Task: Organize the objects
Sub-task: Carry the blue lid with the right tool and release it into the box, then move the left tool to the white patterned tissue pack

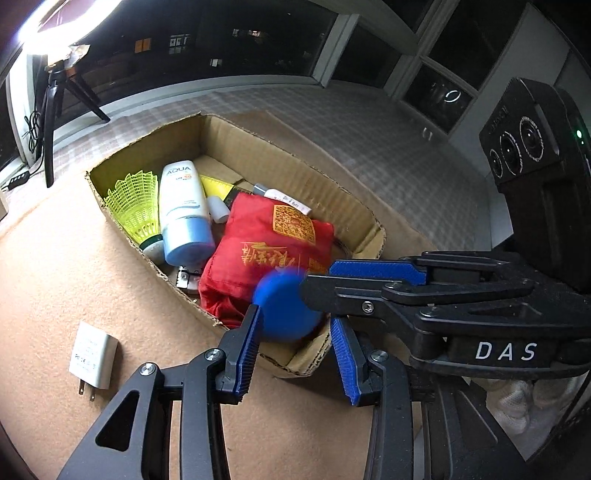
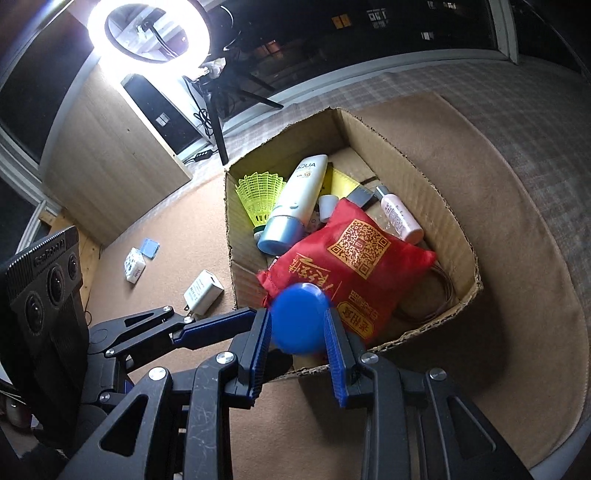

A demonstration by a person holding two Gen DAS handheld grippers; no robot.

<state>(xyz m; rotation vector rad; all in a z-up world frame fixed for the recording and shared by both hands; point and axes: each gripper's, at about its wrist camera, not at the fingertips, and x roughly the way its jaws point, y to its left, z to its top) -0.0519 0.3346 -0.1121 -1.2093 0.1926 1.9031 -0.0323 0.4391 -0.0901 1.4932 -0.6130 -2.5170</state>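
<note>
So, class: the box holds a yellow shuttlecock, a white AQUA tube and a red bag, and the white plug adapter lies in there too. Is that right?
Not quite. The white plug adapter lies outside the cardboard box, on the tan mat beside it, as the left wrist view shows. The yellow shuttlecock, white AQUA tube and red bag are in the box.

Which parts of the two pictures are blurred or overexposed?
Left wrist view: the round blue plastic object is motion-smeared at its upper edge, and the ring lamp burns white in the corner. Right wrist view: the same blue object looks soft-edged; the lamp ring is blown out.
</note>
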